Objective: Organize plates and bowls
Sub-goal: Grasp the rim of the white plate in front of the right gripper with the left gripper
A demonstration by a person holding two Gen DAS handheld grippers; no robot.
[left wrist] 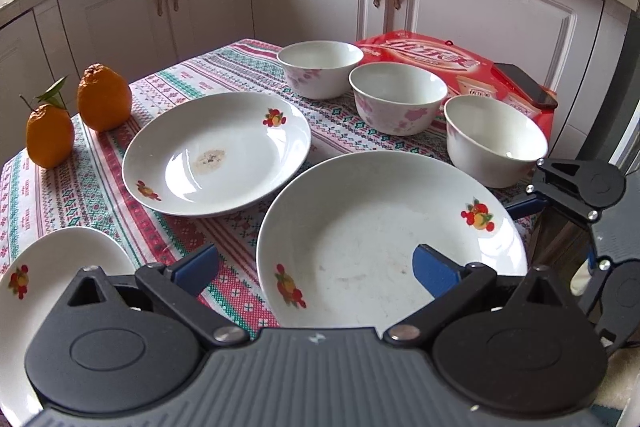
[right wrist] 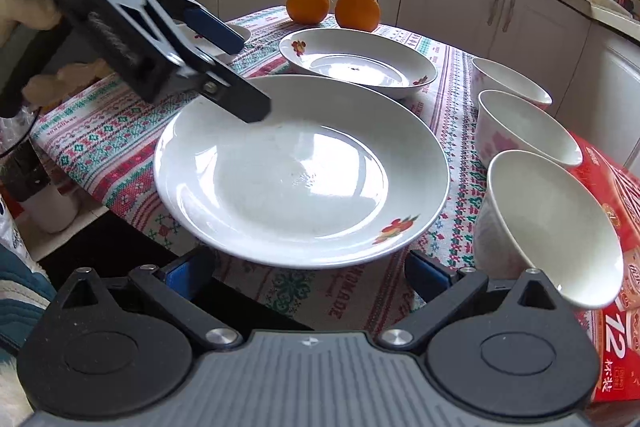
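Three white plates with fruit decals lie on the patterned tablecloth: a large near plate (left wrist: 392, 227) (right wrist: 300, 171), a middle plate (left wrist: 216, 155) (right wrist: 360, 63), and a third plate (left wrist: 52, 267) at the lower left. Three white bowls with pink flowers stand in a row: far (left wrist: 320, 67) (right wrist: 508, 83), middle (left wrist: 398, 97) (right wrist: 524, 127), near (left wrist: 494, 139) (right wrist: 548, 223). My left gripper (left wrist: 316, 269) (right wrist: 240, 71) is open, with one finger over the near plate's inside and the other outside its rim. My right gripper (right wrist: 308, 273) is open just short of that plate's opposite edge, holding nothing.
Two oranges (left wrist: 76, 119) (right wrist: 332, 5) sit at the table's far corner. A red box (left wrist: 440, 63) (right wrist: 612, 307) lies beside the bowls with a phone (left wrist: 524, 85) on it. White cabinets ring the table. A hand (right wrist: 32, 11) holds the left gripper.
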